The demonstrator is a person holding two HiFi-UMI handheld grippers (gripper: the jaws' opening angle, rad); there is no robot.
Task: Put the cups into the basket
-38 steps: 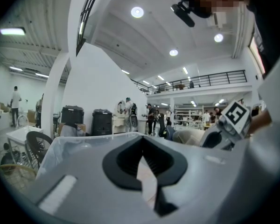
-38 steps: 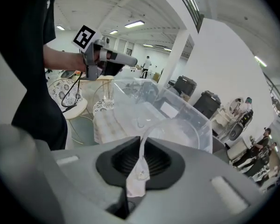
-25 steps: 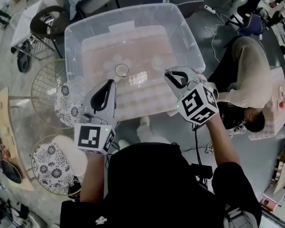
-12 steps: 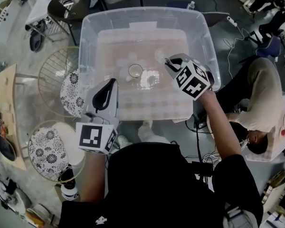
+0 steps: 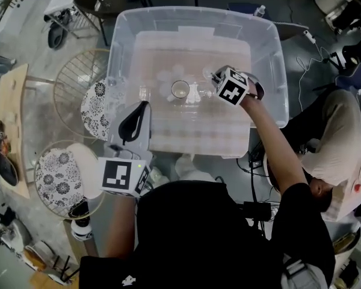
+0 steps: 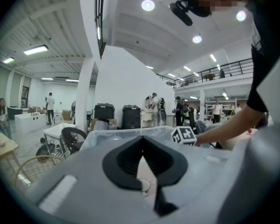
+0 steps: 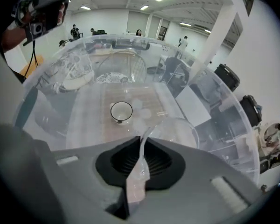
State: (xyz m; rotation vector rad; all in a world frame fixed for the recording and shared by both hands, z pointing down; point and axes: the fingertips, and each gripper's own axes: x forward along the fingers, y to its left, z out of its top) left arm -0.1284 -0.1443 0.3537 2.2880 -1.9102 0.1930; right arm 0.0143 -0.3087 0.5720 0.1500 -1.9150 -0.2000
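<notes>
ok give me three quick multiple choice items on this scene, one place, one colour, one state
1. The right tool is: A inside the clear bin; B over the round stool; C on the floor.
2. Its marker cube is: A red; B black and white; C green.
3. The left tool is: A shut, empty; B shut on a cup; C wide open.
A: it reaches into the bin, gripping a clear cup by its rim. B: black squares on white. A: jaws meet, nothing between.

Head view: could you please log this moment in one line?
right gripper: shut on clear cup | reaching inside clear bin | left gripper: shut, empty
</notes>
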